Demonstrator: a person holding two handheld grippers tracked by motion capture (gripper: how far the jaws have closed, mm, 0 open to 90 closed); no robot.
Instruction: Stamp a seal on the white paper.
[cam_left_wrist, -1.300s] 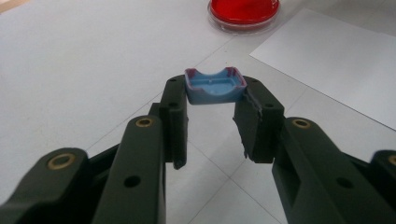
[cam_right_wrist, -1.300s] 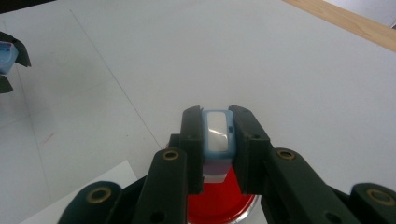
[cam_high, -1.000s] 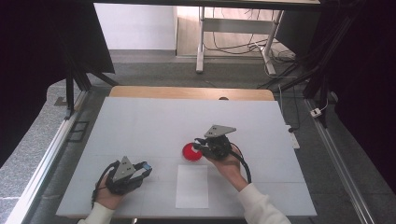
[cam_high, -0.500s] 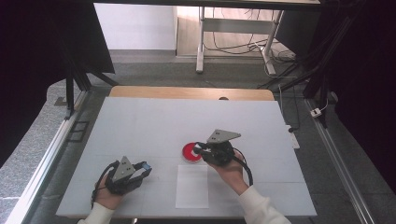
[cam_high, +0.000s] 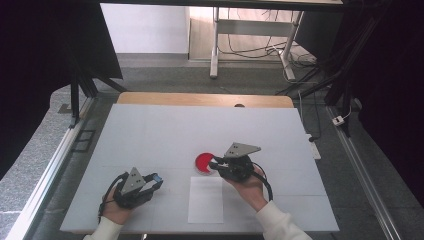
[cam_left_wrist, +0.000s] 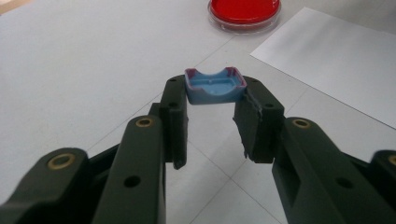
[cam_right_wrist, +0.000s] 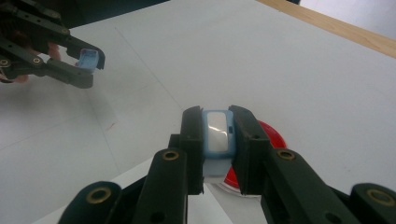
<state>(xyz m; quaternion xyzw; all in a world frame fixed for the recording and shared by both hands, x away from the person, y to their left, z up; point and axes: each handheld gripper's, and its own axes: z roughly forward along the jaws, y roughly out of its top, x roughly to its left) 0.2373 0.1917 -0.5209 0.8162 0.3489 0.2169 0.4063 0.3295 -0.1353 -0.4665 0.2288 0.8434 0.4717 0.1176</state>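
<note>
We look from high view, above near edge of table (cam_high: 150, 125), facing forward and down; whole top fits, floor beyond. Our left gripper view sits low and close, looking along own jaws toward red dish (cam_left_wrist: 244, 11) and paper sheet (cam_left_wrist: 336, 60). Our right gripper view, equally close, faces across table at left gripper (cam_right_wrist: 88, 60). All three share red dish (cam_high: 203, 162) (cam_right_wrist: 273, 135) and white tabletop.

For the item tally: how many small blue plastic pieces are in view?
2. One blue cap-like piece is clamped in the left tool; one blue stamp-like piece is clamped in the right tool, above the red dish.
</note>
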